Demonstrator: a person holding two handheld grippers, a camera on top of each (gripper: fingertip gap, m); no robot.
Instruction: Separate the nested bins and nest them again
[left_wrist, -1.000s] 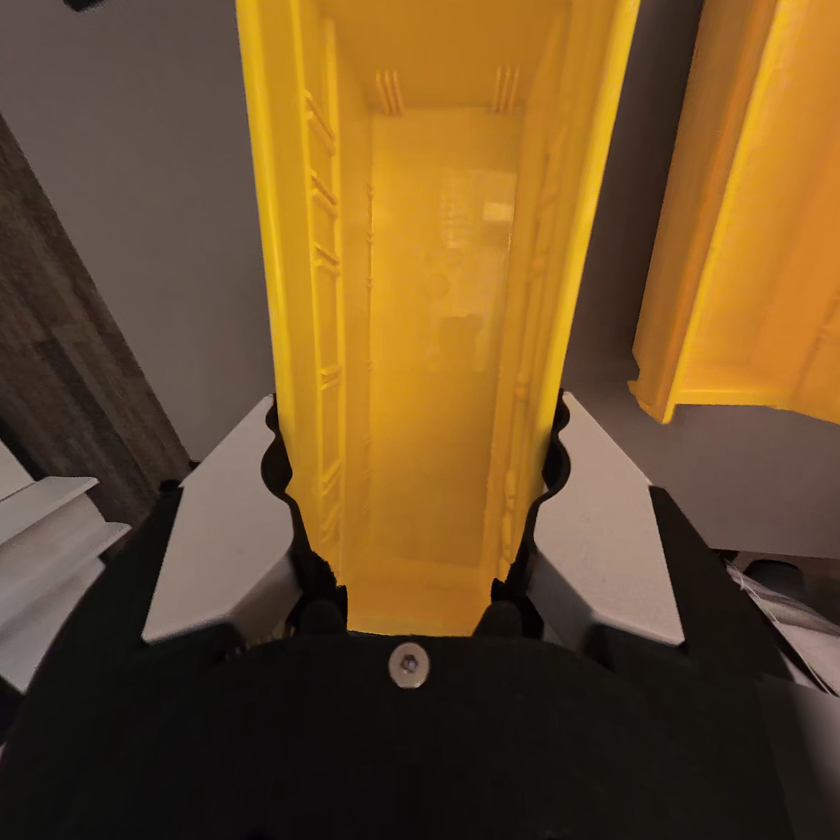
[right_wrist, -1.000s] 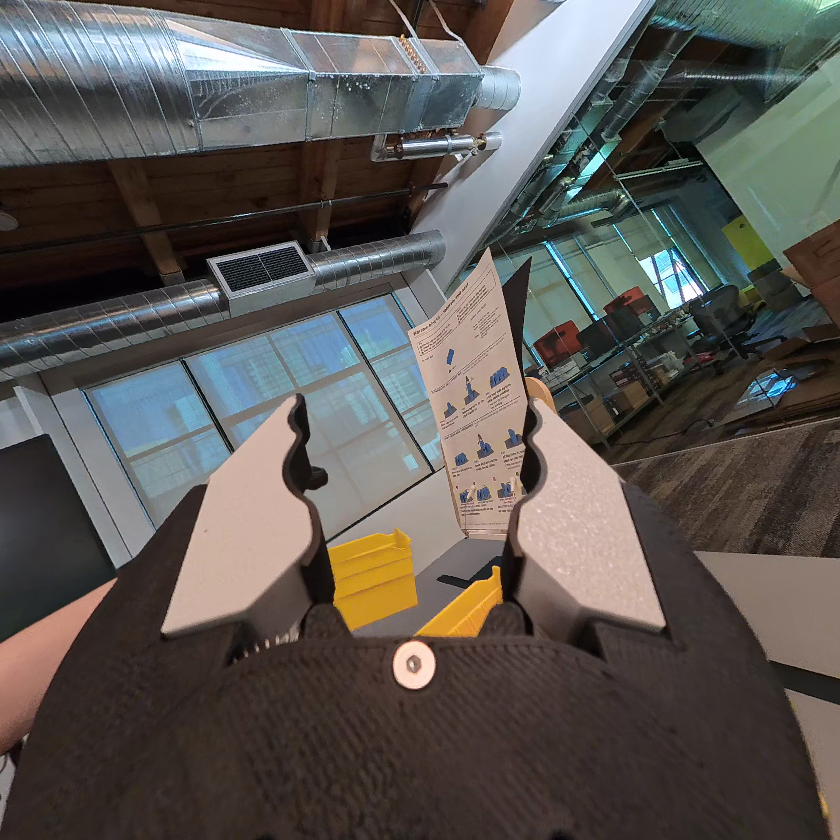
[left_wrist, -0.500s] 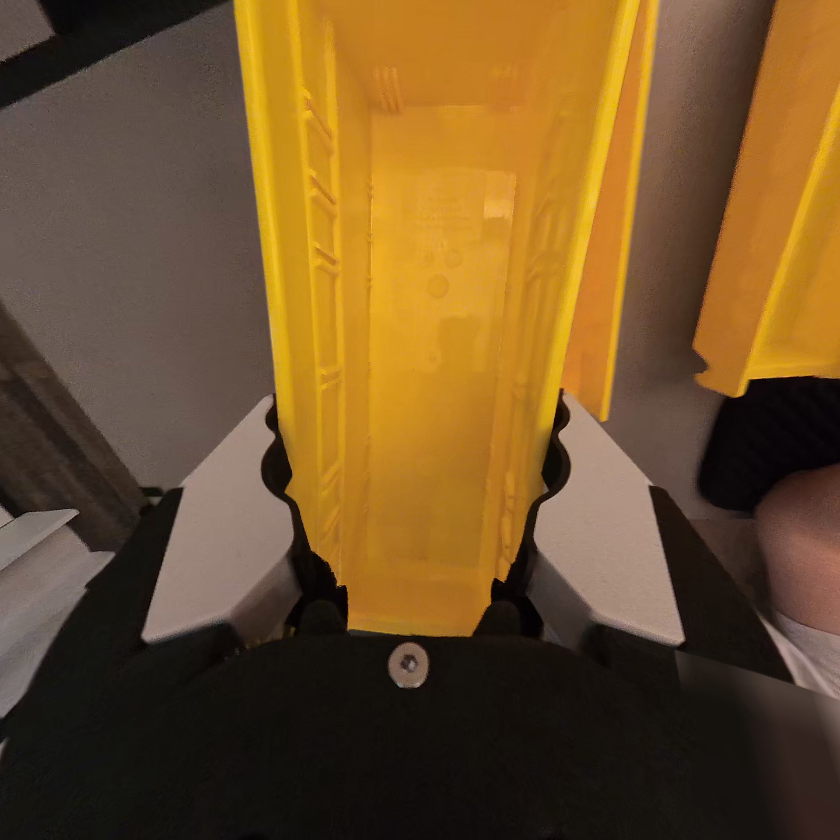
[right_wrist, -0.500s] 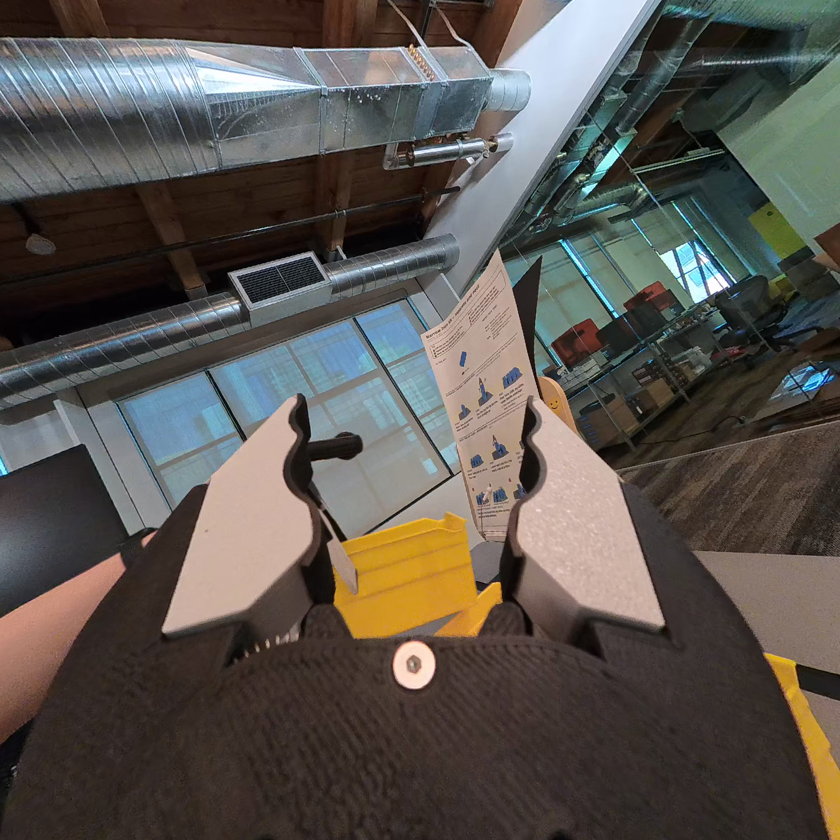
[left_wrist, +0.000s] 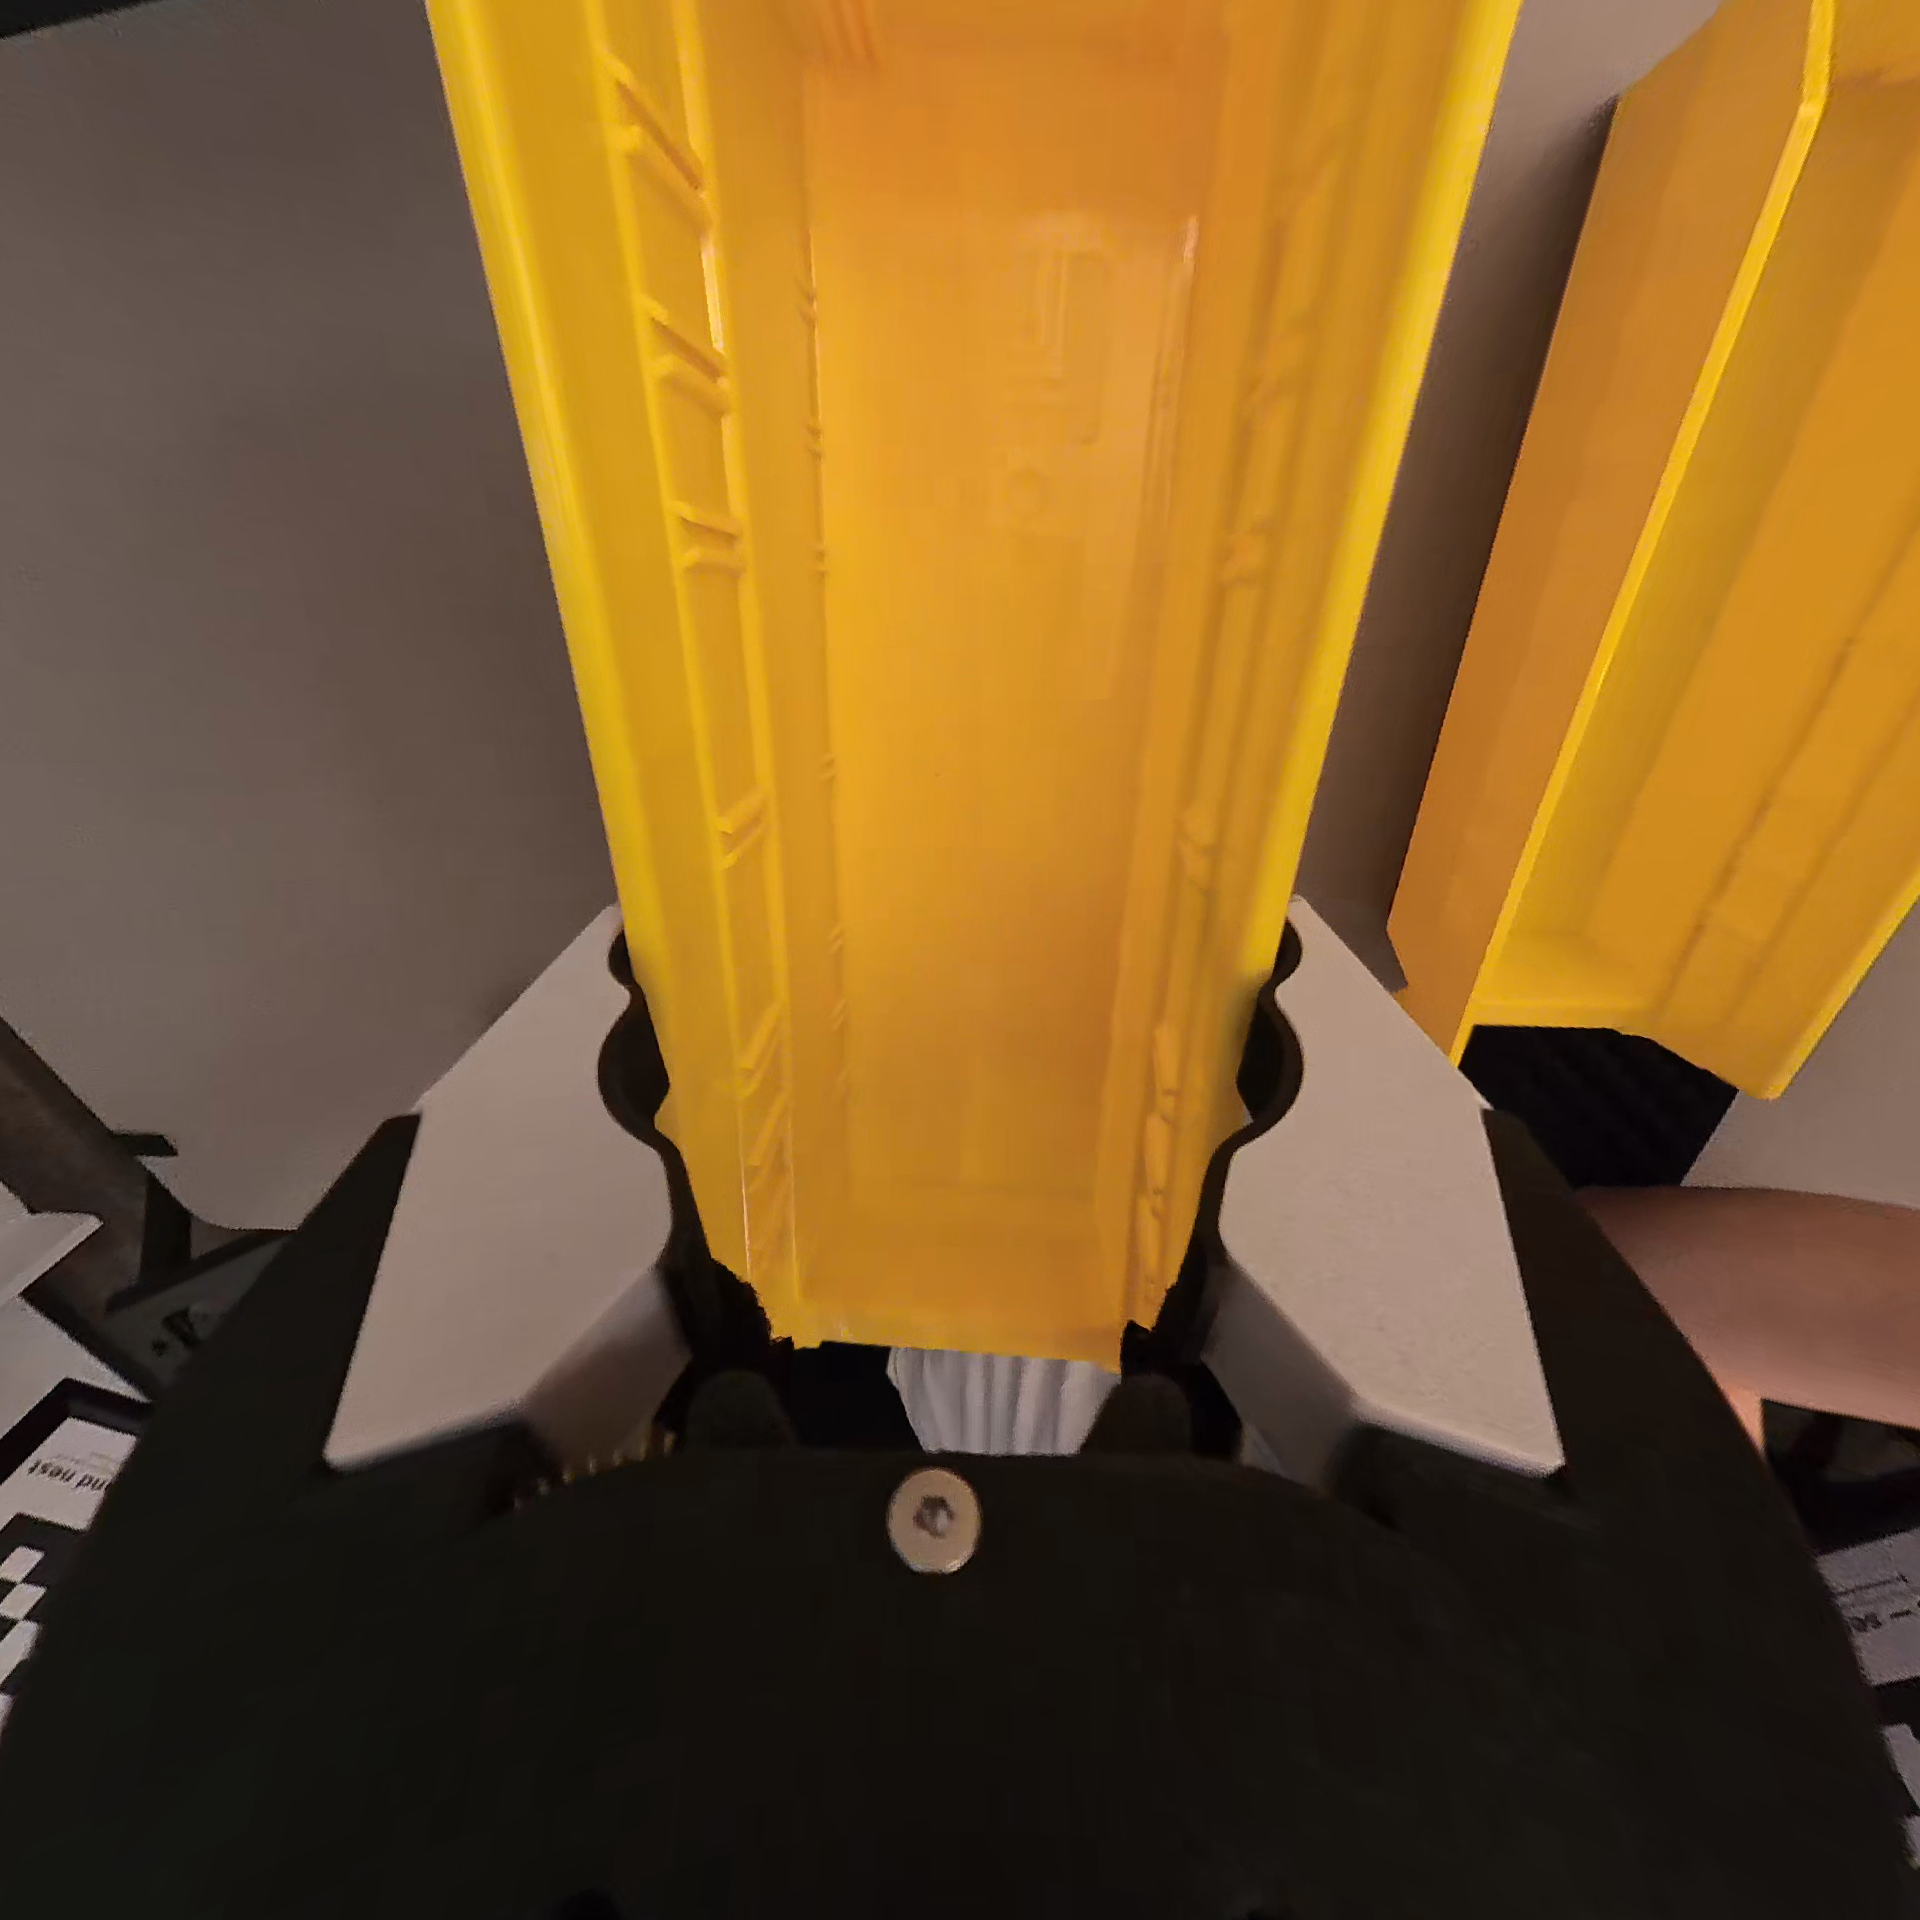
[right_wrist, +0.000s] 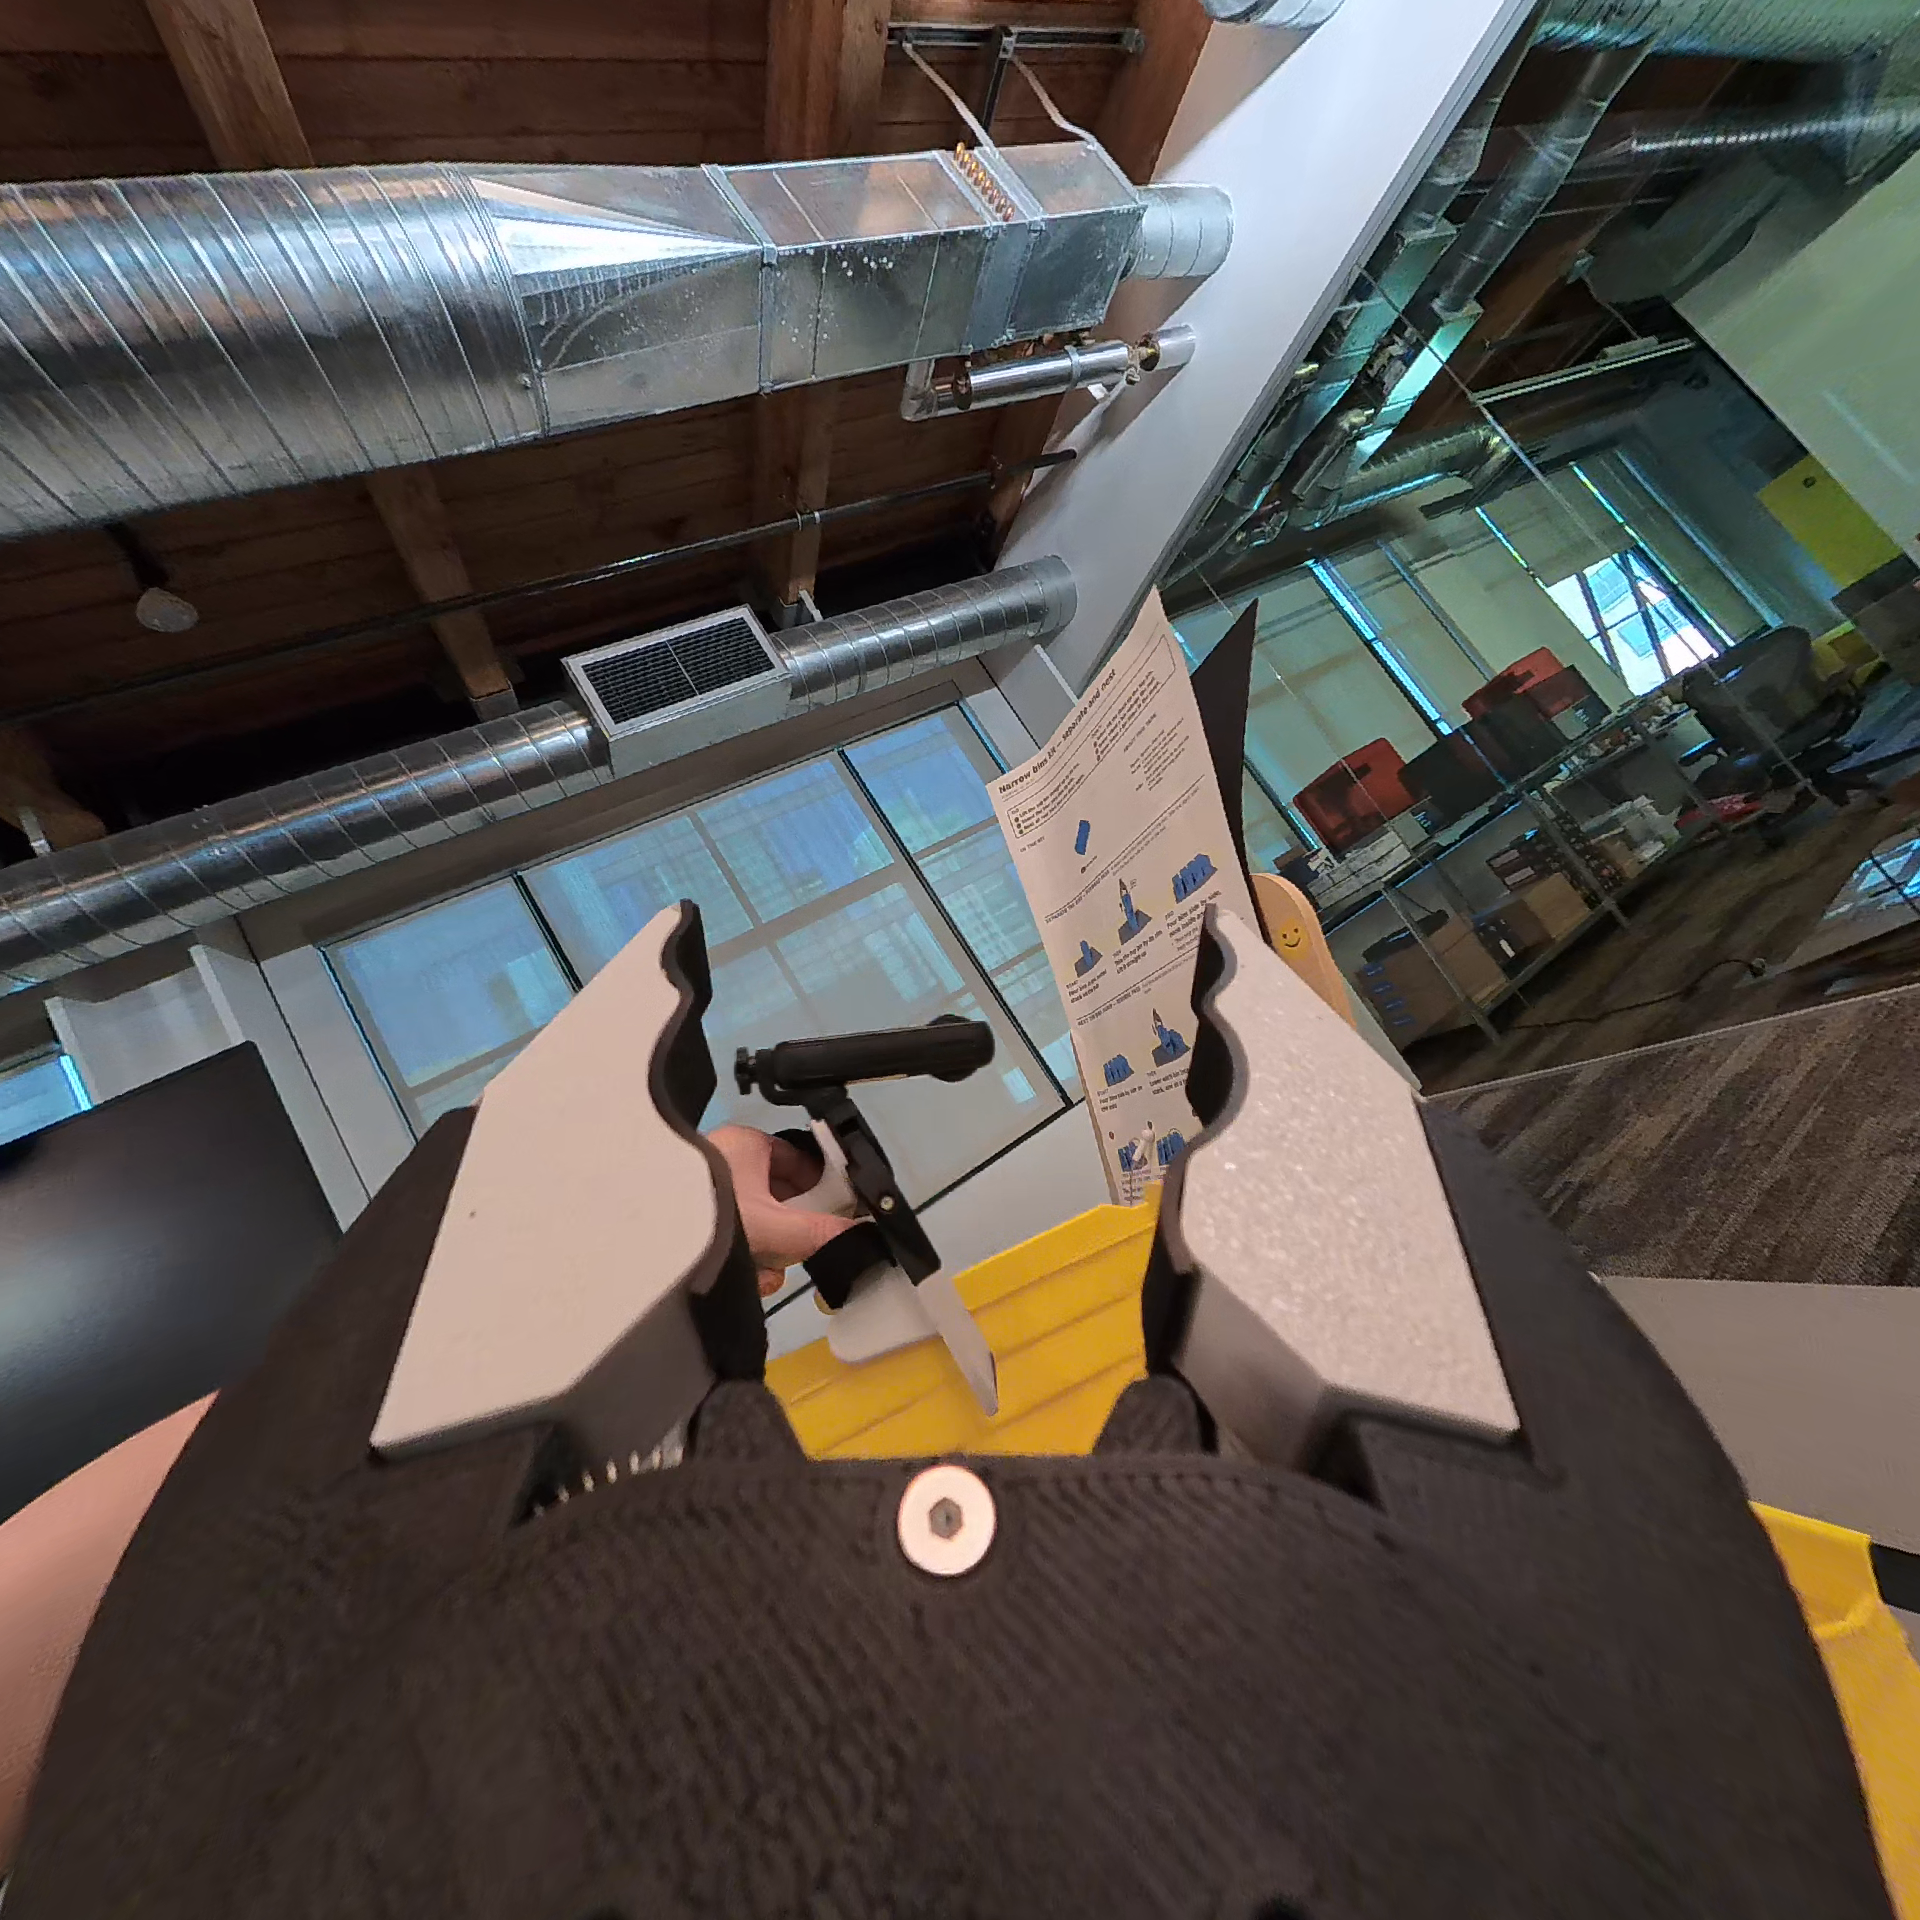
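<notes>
Bins of bright yellow moulded plastic, long and narrow, are what the moment turns on, and at least two of them are apart. The largest thing in the left wrist view is one yellow bin, running from the bottom centre of the frame up past the top edge with its open inside facing the camera; the left gripper clamps it across its width, each grey finger with its dark pad pressed against an outer side wall. A second yellow bin stands at the right edge of that frame, separate from the held one, over the grey tabletop. By this showing the separating step looks done at least for these two, and the re-nesting looks either about to begin or just under way; it cannot be told which, nor how many bins there are in all. The right gripper points up toward ceiling ducts and windows, its fingers spread with only air between the pads; below them, at the centre of the frame, the far end of a yellow bin shows with the other gripper's handle and the person's hand on it, and a printed instruction sheet stands upright to the right. Much is hidden: the held bin's far end is cut off at the top, the second bin runs off the right edge, and the yellow corner at the lower right of the right wrist view is too cropped to identify.
</notes>
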